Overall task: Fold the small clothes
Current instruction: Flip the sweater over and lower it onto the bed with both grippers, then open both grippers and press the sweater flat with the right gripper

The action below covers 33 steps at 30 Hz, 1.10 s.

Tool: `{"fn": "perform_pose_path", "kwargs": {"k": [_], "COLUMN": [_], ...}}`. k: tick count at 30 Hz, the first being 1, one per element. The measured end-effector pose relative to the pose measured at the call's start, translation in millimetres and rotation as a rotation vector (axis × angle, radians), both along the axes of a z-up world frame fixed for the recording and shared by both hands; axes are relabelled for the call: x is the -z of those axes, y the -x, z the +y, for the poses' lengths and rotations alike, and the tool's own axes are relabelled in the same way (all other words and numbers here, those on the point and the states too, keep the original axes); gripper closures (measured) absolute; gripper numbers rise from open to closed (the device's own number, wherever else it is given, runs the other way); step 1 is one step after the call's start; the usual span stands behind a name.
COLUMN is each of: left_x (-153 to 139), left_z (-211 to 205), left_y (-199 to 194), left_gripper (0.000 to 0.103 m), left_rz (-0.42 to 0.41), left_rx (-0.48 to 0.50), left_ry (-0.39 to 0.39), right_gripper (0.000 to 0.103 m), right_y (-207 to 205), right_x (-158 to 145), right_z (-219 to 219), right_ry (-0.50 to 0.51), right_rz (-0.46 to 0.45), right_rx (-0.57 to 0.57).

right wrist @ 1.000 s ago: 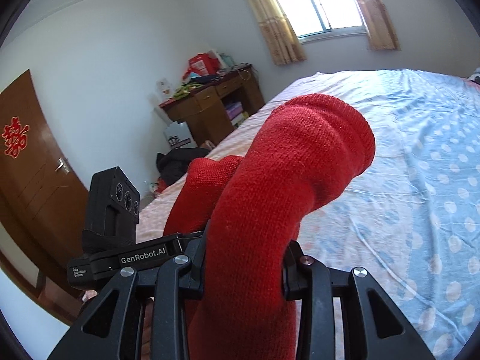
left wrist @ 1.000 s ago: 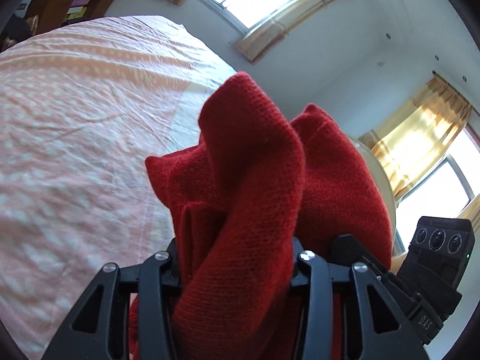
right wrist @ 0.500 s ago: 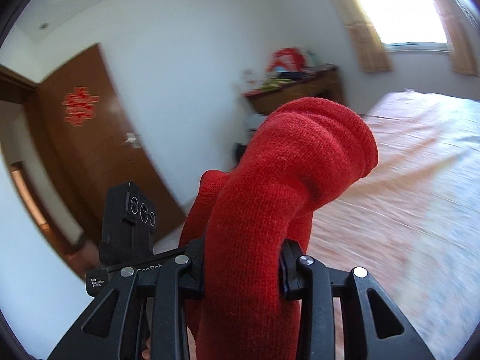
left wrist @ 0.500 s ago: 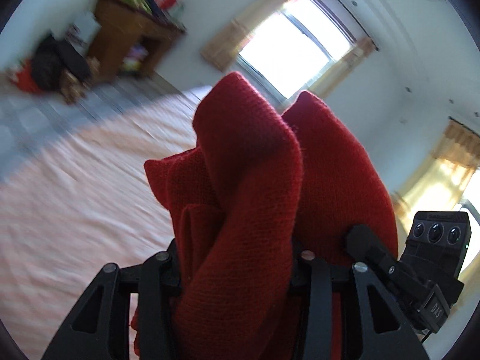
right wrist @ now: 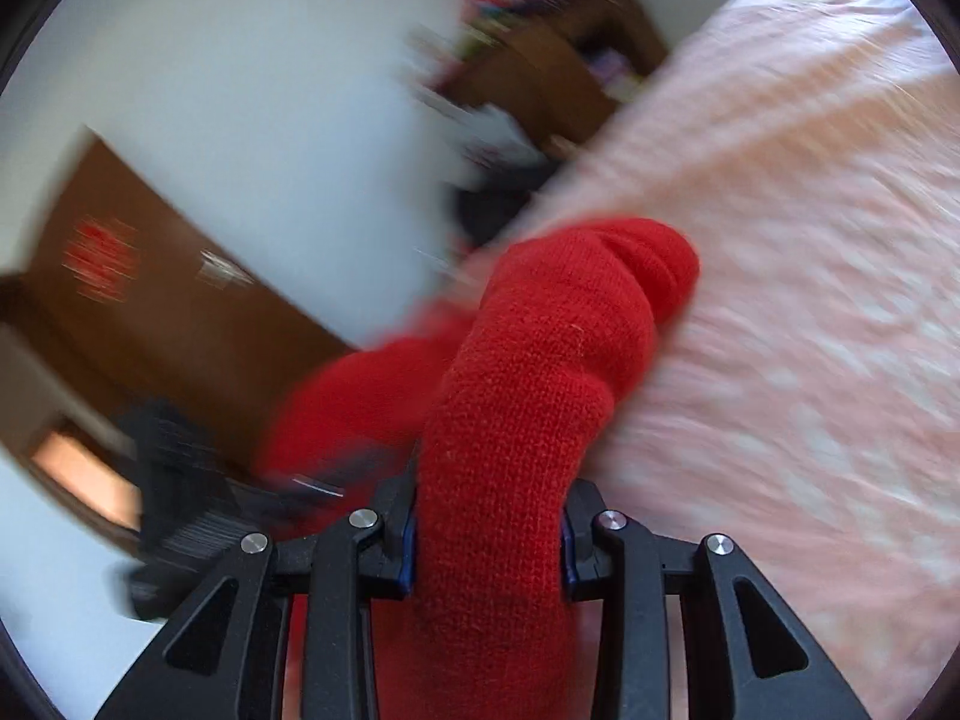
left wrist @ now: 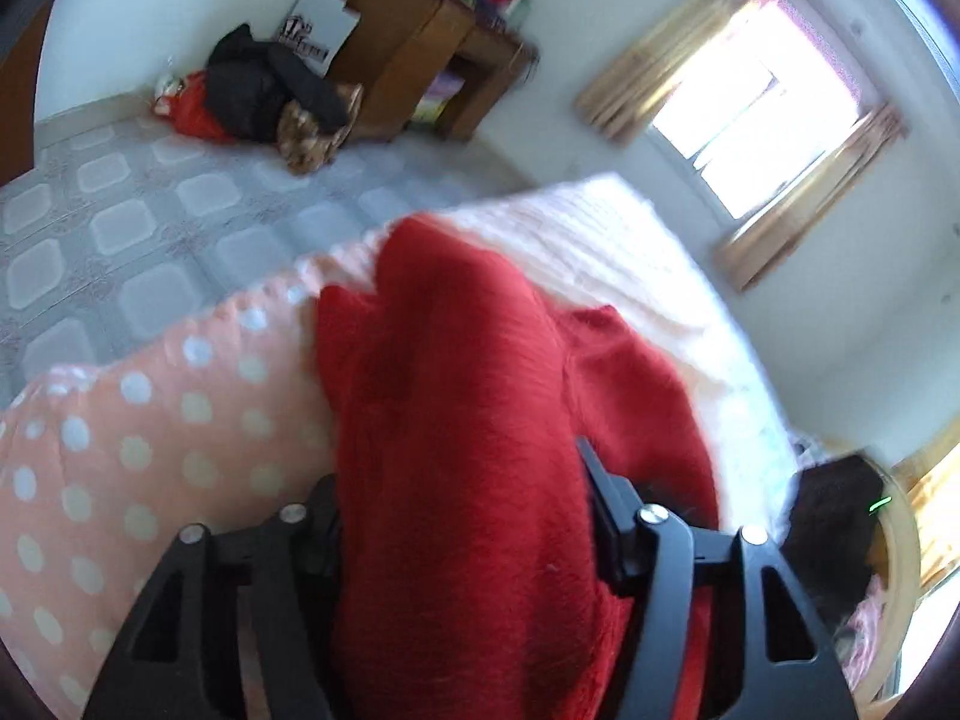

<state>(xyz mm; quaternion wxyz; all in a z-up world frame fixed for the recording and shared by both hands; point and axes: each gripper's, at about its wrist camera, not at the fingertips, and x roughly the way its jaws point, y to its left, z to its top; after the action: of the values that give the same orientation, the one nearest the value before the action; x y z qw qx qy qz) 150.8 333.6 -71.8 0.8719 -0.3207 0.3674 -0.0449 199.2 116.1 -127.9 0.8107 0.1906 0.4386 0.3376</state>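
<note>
Both claws have swung down toward the bed (left wrist: pixel 150 420). Left view: left claw (left wrist: pixel 462 516), jaws just widened, red knit garment (left wrist: pixel 456 420) still filling the gap, reaching toward 12 o'clock. Right view: right claw (right wrist: pixel 489 531) pinches a thick roll of garment (right wrist: pixel 540 372), jaws having eased apart slightly.

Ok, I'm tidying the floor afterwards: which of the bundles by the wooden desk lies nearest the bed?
The brown patterned bundle; the black one and the red one sit farther from the bed.
</note>
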Motion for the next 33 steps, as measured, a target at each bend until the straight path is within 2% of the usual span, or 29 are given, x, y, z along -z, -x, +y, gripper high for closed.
{"fn": "perform_pose_path", "kwargs": {"k": [5,7,8,9,11,13,16,19,21,23,24,25,26,27,30,31,33], "left_x": [-13.9,-27.4,-34.4,-41.2,-47.2,-51.0,-55.3,-50.1,-35.2,-10.6,1.5,15.1,18.4,18.7,15.4,14.5,12.0], "left_z": [14.7,28.4,32.0,36.1,44.1,39.9,24.4,8.2,7.8,16.7,23.5,33.7,38.9,40.3,33.8,34.7,41.4], "left_y": [-7.0,8.2,18.6,30.0,47.5,52.1,49.1,34.5,21.0,8.2,5.9,6.1,9.0,11.4,12.4,12.7,18.7], "left_gripper": [0.034,0.033,0.027,0.025,0.025,0.025,0.025,0.025,0.025,0.024,0.021,0.019,0.018,0.018,0.014,0.013,0.012], "left_rz": [0.048,0.040,0.034,0.023,-0.006,-0.024,-0.056,-0.040,0.001,0.095,0.117,0.116,0.093,0.071,0.066,0.072,0.081], "left_rx": [0.011,-0.013,-0.037,-0.069,-0.084,-0.073,-0.041,-0.021,-0.035,-0.050,-0.048,-0.059,-0.070,-0.069,-0.067,-0.074,-0.082], "left_ry": [0.006,-0.063,-0.119,-0.167,-0.210,-0.248,-0.289,-0.377,-0.428,-0.400,-0.346,-0.274,-0.241,-0.241,-0.321,-0.326,-0.285], "right_gripper": [0.057,0.057,0.057,0.057,0.057,0.064,0.065,0.065,0.065,0.065,0.065,0.065,0.065,0.065,0.065,0.065,0.065], "right_y": [12.0,29.9,36.5,48.4,68.0,84.6,111.0,136.4,144.2,142.9,144.1,146.9,150.9,152.1,153.3,152.0,154.8], "right_x": [-11.6,-28.5,-38.8,-49.5,-65.2,-78.6,-87.2,-76.3,-55.7,-36.9,-26.6,-25.5,-25.0,-24.1,-22.6,-24.1,-26.9], "right_z": [-2.3,-10.9,-23.5,-28.0,-34.1,-28.8,1.0,23.2,37.6,43.6,45.3,46.1,46.0,47.7,47.9,46.1,40.8], "right_ry": [0.033,0.058,0.066,0.076,0.105,0.115,0.172,0.192,0.273,0.328,0.351,0.356,0.364,0.378,0.375,0.366,0.356], "right_rz": [-0.042,-0.110,-0.154,-0.203,-0.254,-0.292,-0.334,-0.324,-0.318,-0.279,-0.279,-0.302,-0.325,-0.339,-0.342,-0.338,-0.320], "right_rx": [0.046,0.084,0.115,0.145,0.158,0.117,0.006,-0.066,-0.086,-0.094,-0.095,-0.093,-0.094,-0.097,-0.093,-0.091,-0.088]}}
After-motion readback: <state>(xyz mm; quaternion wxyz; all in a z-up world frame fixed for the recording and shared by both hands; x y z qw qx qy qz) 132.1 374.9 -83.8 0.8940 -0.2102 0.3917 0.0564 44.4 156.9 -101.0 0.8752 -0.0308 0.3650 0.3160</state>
